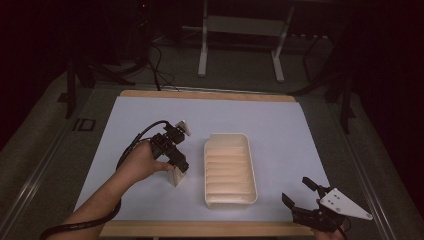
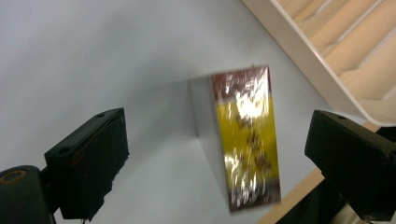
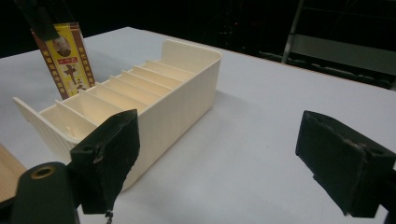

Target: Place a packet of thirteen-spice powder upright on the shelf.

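A slim box (image 2: 245, 140) with a yellow and dark red face in shiny wrap stands upright on the pale blue mat, just left of a cream tray (image 1: 251, 172) with several divider slots. My left gripper (image 1: 175, 157) hangs over the box (image 1: 177, 178), its jaws open and spread to either side of it without touching. In the left gripper view the gripper (image 2: 219, 123) frames the box, with the tray's rim (image 2: 303, 42) at the upper right. My right gripper (image 1: 297, 190) is open near the front right corner, pointing at the tray (image 3: 177, 107); the box (image 3: 65, 65) shows behind it.
The mat lies on a wooden table whose front edge (image 1: 200, 228) runs along the bottom. White table legs (image 1: 202, 45) and cables stand on the dark floor beyond the far edge. Bare mat (image 1: 285, 135) lies right of the tray.
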{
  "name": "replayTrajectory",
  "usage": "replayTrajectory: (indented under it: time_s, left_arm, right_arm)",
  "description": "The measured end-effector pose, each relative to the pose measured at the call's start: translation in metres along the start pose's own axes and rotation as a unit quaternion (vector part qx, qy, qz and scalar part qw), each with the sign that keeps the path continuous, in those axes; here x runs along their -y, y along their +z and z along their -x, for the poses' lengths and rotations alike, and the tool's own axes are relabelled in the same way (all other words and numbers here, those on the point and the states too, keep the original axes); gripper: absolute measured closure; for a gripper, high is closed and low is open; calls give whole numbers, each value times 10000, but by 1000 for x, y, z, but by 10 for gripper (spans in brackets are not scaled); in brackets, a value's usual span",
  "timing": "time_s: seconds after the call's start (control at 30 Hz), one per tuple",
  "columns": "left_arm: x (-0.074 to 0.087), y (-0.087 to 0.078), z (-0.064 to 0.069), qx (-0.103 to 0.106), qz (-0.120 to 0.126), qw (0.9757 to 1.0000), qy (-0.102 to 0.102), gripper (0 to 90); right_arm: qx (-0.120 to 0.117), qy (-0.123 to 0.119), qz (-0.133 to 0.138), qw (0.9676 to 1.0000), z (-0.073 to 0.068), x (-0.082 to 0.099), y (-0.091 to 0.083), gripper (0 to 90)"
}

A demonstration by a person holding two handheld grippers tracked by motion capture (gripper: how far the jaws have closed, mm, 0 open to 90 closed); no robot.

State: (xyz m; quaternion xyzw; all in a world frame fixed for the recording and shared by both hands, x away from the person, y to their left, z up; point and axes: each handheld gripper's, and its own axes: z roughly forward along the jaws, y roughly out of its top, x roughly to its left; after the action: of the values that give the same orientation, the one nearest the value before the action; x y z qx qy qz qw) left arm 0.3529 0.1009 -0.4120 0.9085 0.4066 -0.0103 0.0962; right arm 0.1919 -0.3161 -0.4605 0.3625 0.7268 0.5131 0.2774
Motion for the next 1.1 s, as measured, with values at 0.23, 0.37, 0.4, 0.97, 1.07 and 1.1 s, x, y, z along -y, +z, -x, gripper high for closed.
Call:
replayTrajectory:
  time_s: [0.23,0.37,0.4,0.97,1.07,1.1]
  left_arm:
    - [-8,17,4,-138,-178,9997,67,198]
    - [-8,22,2,30,-296,9995,75,340]
    - [-8,23,1,82,-347,9993,52,358]
    - [-8,24,0,-40,-602,9975,365,676]
    - [-9,23,6,-6,-731,9945,749,679]
    - [-9,21,8,-50,-719,9935,884,682]
  right_arm:
    - [-24,-30,13,10000,-1,0,0,137]
    - [-15,-33,26,10000,-1,0,-1,137]
    - [-15,-34,27,10000,-1,0,-1,137]
    - [-60,-92,11,9999,-2,-1,-1,137]
    - [-74,-78,19,9999,-2,-1,-1,137]
    - [-72,-85,32,9999,-2,-1,-1,137]
